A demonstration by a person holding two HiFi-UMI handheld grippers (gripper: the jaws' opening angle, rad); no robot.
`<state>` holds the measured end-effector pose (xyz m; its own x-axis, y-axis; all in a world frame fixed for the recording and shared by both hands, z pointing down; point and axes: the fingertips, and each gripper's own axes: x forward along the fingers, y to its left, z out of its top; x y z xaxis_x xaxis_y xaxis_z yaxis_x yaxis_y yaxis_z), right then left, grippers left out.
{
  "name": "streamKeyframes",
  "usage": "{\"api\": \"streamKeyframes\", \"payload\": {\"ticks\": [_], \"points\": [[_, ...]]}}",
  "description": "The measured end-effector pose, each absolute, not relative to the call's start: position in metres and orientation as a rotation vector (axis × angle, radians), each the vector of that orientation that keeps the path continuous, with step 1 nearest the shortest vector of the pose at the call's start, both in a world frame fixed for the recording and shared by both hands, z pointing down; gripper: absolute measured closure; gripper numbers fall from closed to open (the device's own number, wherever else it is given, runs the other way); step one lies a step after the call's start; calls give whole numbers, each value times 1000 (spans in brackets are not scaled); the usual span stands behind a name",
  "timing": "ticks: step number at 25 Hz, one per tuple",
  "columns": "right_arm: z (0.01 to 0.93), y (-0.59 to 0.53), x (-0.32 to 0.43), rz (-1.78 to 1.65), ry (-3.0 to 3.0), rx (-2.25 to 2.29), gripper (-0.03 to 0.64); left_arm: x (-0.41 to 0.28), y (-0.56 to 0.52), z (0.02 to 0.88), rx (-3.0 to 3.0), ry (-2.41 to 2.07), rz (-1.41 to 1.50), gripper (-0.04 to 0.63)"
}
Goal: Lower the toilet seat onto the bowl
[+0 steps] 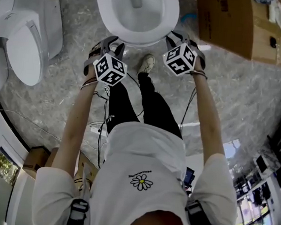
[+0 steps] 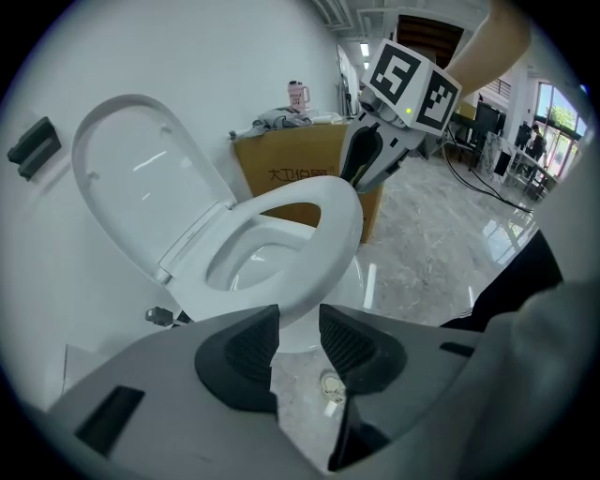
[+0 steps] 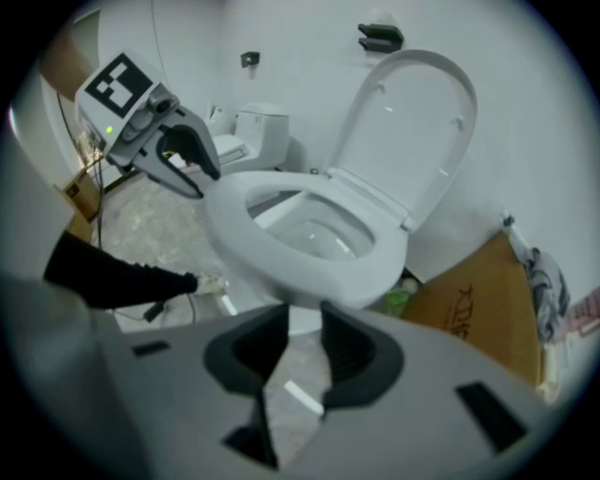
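Note:
The white toilet stands at the top of the head view, its lid [image 2: 141, 178] raised against the wall. Its seat [image 1: 161, 22] lies low over the bowl [image 3: 302, 321]; whether it rests on the bowl I cannot tell. My left gripper [image 1: 110, 46] is at the seat's front left rim and my right gripper [image 1: 181, 38] at its front right rim. In the left gripper view the seat [image 2: 319, 234] fills the space just beyond my left gripper [image 2: 298, 333], which is open. The seat [image 3: 281, 253] also lies just past my right gripper [image 3: 305, 328], open too. Only floor and bowl show in both gaps.
A second toilet [image 1: 28, 44] stands at the left. A cardboard box [image 1: 228, 19] sits right of the bowl, with a pink cup [image 2: 298, 94] and cloth on it. The person's shoe [image 1: 146, 63] is in front of the bowl. Cables [image 1: 99, 130] trail across the marble floor.

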<state>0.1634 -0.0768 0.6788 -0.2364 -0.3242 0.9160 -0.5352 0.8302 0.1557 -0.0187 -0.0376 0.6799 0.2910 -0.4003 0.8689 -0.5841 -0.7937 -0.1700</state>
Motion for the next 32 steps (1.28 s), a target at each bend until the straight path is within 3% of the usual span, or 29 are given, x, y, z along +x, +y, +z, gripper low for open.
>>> {"api": "streamKeyframes", "payload": {"ticks": [19, 32], "points": [[801, -44, 174, 339, -1695, 565, 557, -13, 2, 800, 2228, -641, 1609, 442], [842, -43, 175, 400, -1653, 602, 561, -12, 3, 836, 2150, -633, 1595, 438]]}}
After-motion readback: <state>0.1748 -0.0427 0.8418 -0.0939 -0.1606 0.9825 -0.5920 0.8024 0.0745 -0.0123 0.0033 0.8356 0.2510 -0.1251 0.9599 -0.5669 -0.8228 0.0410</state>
